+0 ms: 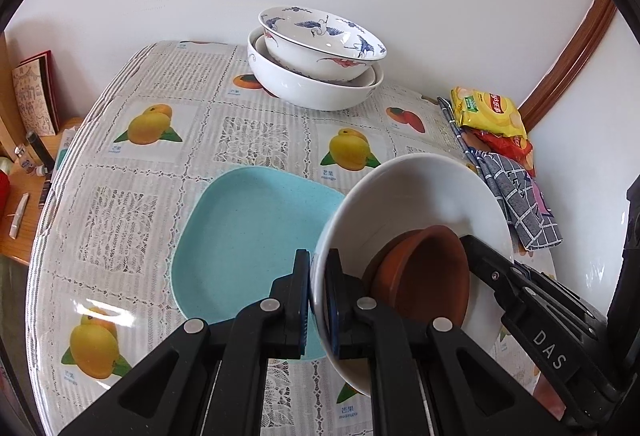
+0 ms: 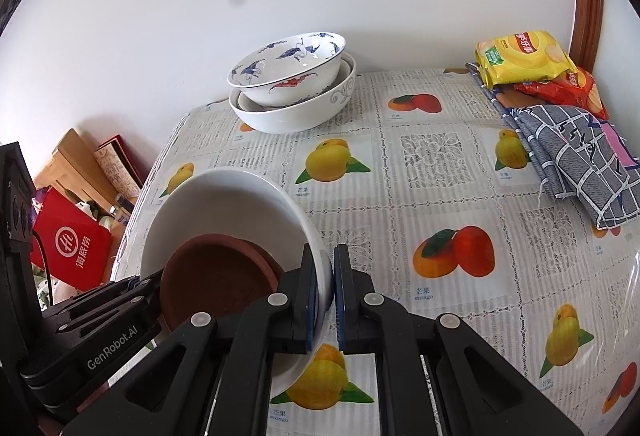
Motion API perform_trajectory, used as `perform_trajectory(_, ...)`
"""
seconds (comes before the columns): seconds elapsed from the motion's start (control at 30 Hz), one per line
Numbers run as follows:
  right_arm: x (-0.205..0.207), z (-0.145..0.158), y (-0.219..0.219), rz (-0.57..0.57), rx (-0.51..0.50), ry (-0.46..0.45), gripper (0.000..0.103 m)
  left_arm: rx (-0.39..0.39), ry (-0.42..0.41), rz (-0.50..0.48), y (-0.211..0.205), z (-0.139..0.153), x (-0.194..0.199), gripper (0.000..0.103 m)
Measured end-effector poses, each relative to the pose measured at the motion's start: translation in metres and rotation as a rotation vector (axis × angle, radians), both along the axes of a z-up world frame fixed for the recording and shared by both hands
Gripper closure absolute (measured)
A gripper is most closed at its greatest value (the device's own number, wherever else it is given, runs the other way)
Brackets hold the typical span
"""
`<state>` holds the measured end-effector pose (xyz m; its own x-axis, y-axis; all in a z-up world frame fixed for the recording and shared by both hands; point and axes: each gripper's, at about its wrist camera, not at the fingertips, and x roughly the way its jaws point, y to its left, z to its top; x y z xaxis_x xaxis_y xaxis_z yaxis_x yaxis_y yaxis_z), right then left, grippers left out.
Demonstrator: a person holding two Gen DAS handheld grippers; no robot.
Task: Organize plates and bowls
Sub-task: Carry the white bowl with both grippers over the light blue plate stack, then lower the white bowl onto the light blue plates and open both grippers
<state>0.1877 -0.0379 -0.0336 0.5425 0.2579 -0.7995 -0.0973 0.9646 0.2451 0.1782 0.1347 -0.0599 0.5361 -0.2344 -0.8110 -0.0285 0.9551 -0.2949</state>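
Note:
A white bowl (image 1: 404, 191) with brown saucers (image 1: 428, 272) inside is held above the table by both grippers. My left gripper (image 1: 318, 300) is shut on its left rim. My right gripper (image 2: 325, 296) is shut on its right rim; the bowl (image 2: 224, 199) and saucers (image 2: 216, 276) also show in the right wrist view. A light blue plate (image 1: 248, 232) lies on the table just left of the bowl. A crane-patterned bowl (image 1: 320, 35) sits nested in a larger white bowl (image 1: 308, 87) at the back by the wall, also in the right wrist view (image 2: 288, 71).
Snack bags (image 2: 524, 59) and a folded checked cloth (image 2: 576, 155) lie at the table's right side. The table (image 2: 440, 163) has a fruit-print cover. A low wooden shelf with a red bag (image 2: 72, 248) stands beyond the left edge.

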Motion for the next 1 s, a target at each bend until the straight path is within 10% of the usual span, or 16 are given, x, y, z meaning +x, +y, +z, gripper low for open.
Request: perform_trajectory(1.0,0.023,-0.023,0.05,0.071,0.01,0.048,0.095,0.003,0.034,0.069,0.047,-0.017,0.012,0.095)
